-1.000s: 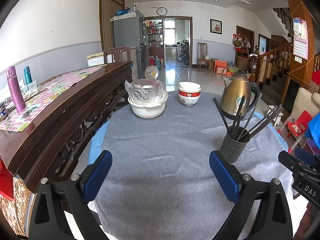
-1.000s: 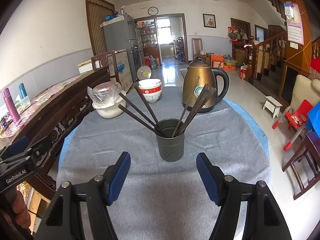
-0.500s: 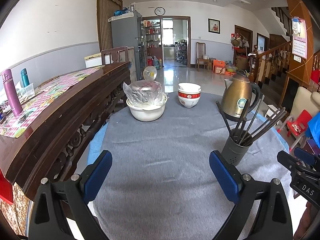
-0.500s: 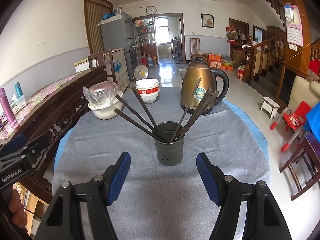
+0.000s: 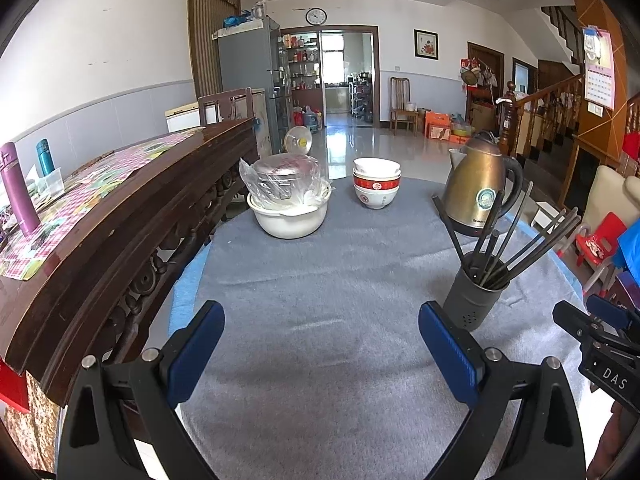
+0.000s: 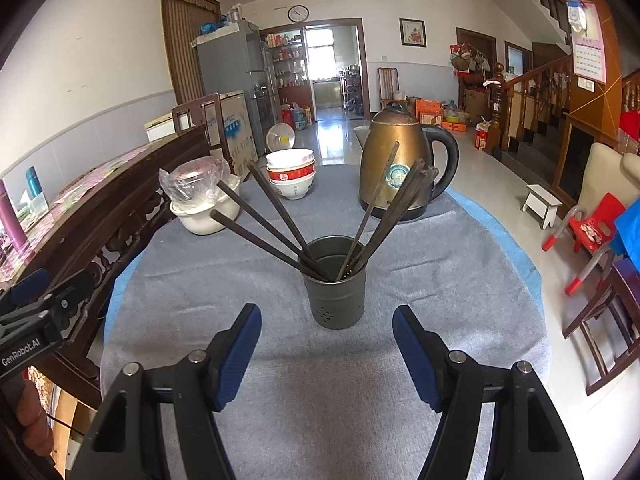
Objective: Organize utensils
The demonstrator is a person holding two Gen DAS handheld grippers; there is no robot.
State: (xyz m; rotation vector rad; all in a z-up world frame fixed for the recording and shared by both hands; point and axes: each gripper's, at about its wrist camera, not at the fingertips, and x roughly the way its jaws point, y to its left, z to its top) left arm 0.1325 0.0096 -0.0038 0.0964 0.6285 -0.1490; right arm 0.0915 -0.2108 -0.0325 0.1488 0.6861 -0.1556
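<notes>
**Chopsticks fanned in the holder, both grippers hanging back**

Big tiled living room, round tabletop [image 5: 320, 280] under a grey cloth, and all eyes on the holder [image 6: 335, 284], a dark perforated cup standing upright near the right side. Chopsticks [image 6: 276, 220] stand inside it, fanned out two ways: some lean left, the rest lean toward the kettle [image 6: 400, 164] behind. None lies loose on the cloth that I can see.

Right gripper [image 6: 326, 344] sits just short of the holder, fingers spread wide with nothing between them. Left gripper [image 5: 320, 350] hovers over bare cloth, well to the holder's left, fingers also spread and empty.

That fits two readings: sticks already dropped in and the job about done, or a splayed bunch waiting to be gathered. I can't call it. Whichever hand goes in, it should come from above along one stick's lean and close on a single shaft, not a crossed pair, while the cup stays steady; it looks light and could tip.

Hard to see: the cup's bottom, the exact stick count where they cross, and the tabletop's near edge, hidden behind the fingers. A covered pot [image 5: 288, 200] and stacked bowls [image 5: 376, 188] sit farther back.
</notes>
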